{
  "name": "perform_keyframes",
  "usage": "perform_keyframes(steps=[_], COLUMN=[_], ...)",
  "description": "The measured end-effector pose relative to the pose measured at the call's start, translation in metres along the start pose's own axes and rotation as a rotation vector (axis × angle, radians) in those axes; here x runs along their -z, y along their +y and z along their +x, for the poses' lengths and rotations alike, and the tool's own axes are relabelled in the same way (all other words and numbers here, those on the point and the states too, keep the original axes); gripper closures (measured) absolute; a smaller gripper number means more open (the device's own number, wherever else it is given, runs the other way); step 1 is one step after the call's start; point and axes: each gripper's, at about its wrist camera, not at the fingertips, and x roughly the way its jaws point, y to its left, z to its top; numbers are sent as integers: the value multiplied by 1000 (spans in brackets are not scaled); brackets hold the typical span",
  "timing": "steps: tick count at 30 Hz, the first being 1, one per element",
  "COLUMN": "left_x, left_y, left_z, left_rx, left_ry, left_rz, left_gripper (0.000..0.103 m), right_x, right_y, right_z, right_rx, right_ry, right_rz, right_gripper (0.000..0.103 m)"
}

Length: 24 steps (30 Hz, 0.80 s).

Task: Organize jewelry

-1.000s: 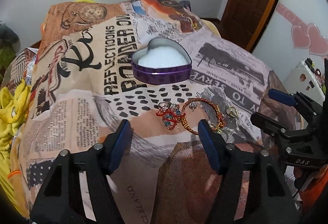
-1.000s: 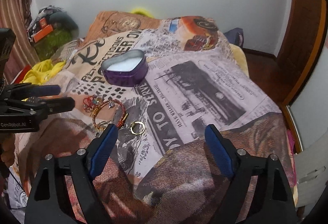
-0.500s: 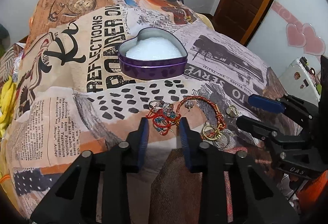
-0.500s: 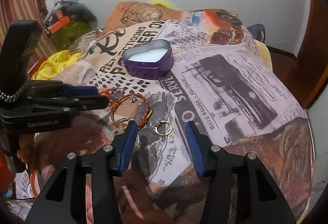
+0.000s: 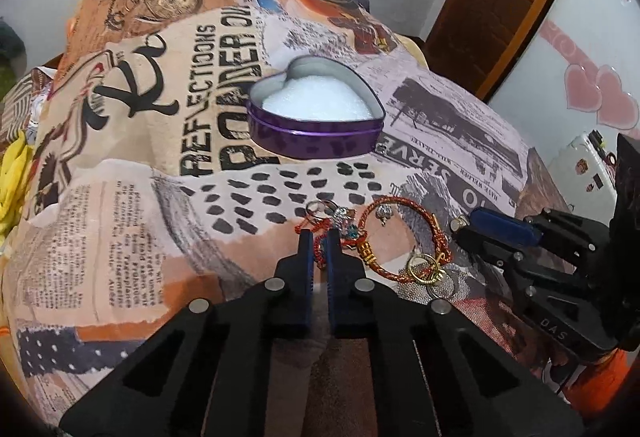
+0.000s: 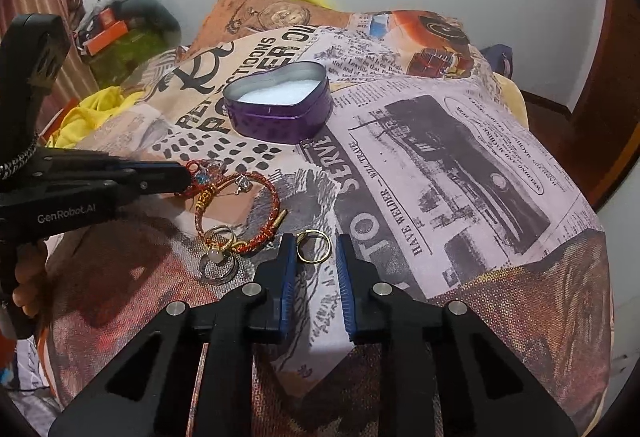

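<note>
On the bed, over a soft blanket (image 6: 440, 157) printed like old newspaper, the left gripper (image 5: 318, 237) has just been closing, and its blue ribbed pads now pinch a tangle of red cord jewellery (image 5: 320, 251). Just to the right lies a braided red-and-gold bracelet (image 6: 256, 209), with a few thin metal rings (image 6: 218, 249) at its near end. Farther right, the right gripper (image 6: 314, 247) has just been closing around a small gold ring (image 6: 313, 246); its pads flank the ring, whether touching I cannot tell. Behind them all sits a purple heart-shaped tin (image 6: 280, 105), lined with white foam.
</note>
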Motion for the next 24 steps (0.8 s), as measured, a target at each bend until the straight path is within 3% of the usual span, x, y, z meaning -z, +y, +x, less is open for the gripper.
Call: perform_keyframes(steps=[13, 24], left_x=[-1, -11], left_y=[4, -6], left_z=[-37, -78], left_rx=[-10, -24], left_ry=[-81, -187], left_rz=[-12, -1], left_gripper=[103, 103], right_x=[-6, -9], right_y=[9, 1], right_z=[9, -15], right_rx=[-6, -5], right_ry=[24, -22], right_rz=[-14, 51], right_gripper=[87, 87])
